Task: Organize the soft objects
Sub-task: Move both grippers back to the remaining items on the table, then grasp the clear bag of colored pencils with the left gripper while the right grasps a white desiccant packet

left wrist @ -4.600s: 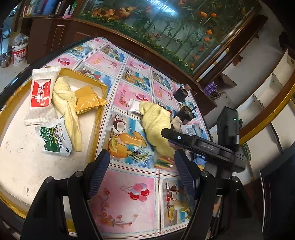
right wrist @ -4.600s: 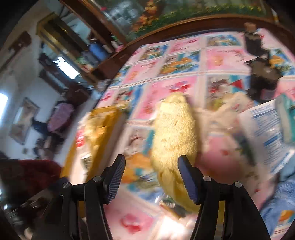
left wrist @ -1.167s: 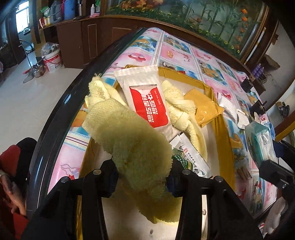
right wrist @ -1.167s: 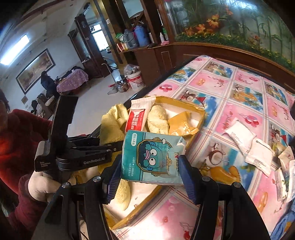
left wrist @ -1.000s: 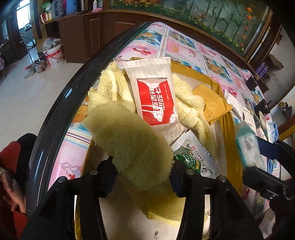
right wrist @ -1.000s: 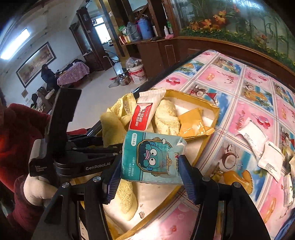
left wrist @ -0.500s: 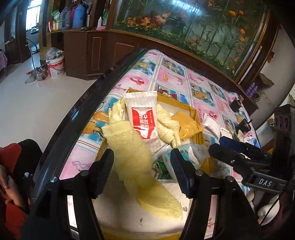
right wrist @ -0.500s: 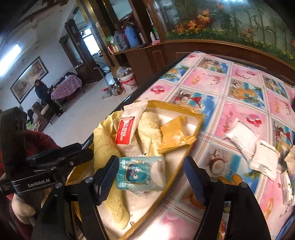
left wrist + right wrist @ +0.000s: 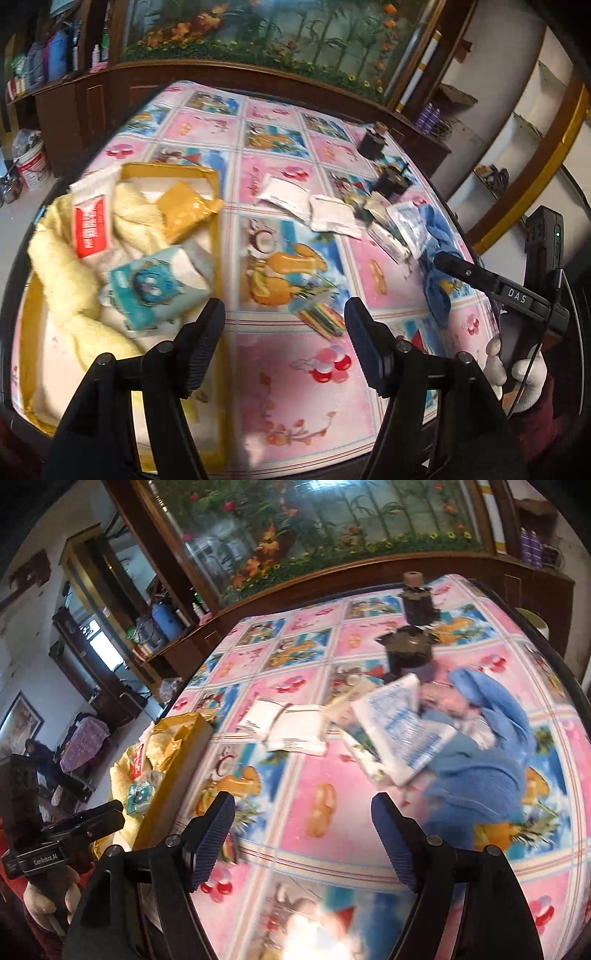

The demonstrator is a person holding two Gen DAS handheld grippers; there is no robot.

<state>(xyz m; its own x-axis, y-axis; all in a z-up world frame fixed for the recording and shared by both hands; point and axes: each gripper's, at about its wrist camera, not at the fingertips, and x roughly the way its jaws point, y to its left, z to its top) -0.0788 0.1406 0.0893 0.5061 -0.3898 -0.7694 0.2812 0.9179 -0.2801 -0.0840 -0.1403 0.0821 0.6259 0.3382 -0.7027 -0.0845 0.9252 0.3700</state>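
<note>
Glossy patterned tablecloth (image 9: 295, 387); fluffy yellow towels (image 9: 62, 273)

Round worktop (image 9: 303, 406) with a dark rim, covered in a glossy cloth of pink and blue cartoon squares. Yellow tray (image 9: 216, 236) flat on it near the left edge. Just right of the tray, apart from it, two white sachets (image 9: 310, 206) side by side, edges touching or overlapping. Farther right from the tray, a white packet with blue print (image 9: 402, 731) lying partly against a crumpled blue towel (image 9: 487, 760). Beyond these, far from the tray, two dark blocky objects (image 9: 410, 642), too blurred to identify.
</note>
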